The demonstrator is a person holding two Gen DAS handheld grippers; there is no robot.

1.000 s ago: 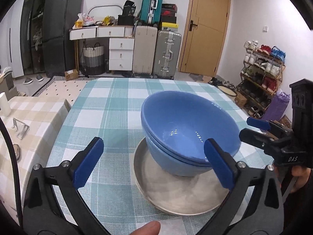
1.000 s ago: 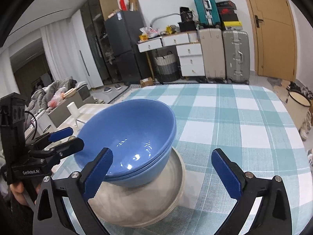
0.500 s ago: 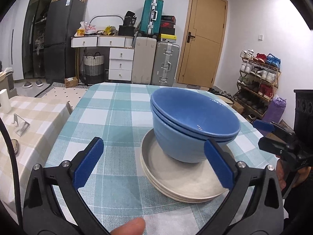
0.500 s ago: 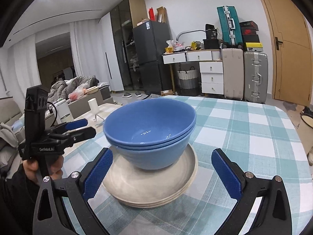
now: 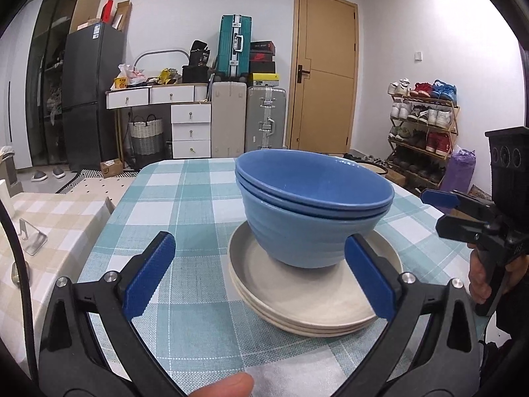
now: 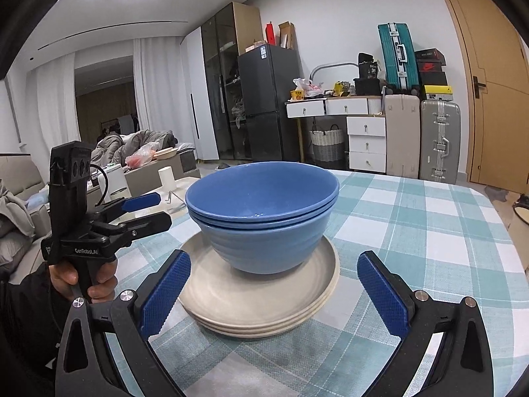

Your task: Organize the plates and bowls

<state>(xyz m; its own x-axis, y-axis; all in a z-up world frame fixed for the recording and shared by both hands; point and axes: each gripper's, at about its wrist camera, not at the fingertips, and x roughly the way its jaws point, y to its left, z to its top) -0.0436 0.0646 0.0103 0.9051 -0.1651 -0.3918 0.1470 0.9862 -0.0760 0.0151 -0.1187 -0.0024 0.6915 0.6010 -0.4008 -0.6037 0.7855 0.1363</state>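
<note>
Two nested blue bowls (image 5: pixel 314 211) (image 6: pixel 261 211) stand upright on a stack of beige plates (image 5: pixel 307 301) (image 6: pixel 258 301) on the teal checked tablecloth (image 5: pixel 185 198). My left gripper (image 5: pixel 261 271) is open, low over the cloth, with the plate stack just ahead between its blue pads and nothing held. My right gripper (image 6: pixel 274 287) is open too, facing the same stack from the other side. Each gripper shows in the other's view: the right one (image 5: pixel 463 211) at the far right, the left one (image 6: pixel 132 211) at the left, both hand-held.
A lower table with a beige checked cloth (image 5: pixel 49 218) adjoins the left side and carries a small metal stand (image 5: pixel 31 238). Suitcases (image 5: pixel 264 119), drawers and a door (image 5: pixel 324 76) line the far wall. A shoe rack (image 5: pixel 423 125) stands to the right.
Both grippers have dropped lower and levelled out, so the bowls and plates are now seen from the side instead of from above. The stack itself has not moved.
</note>
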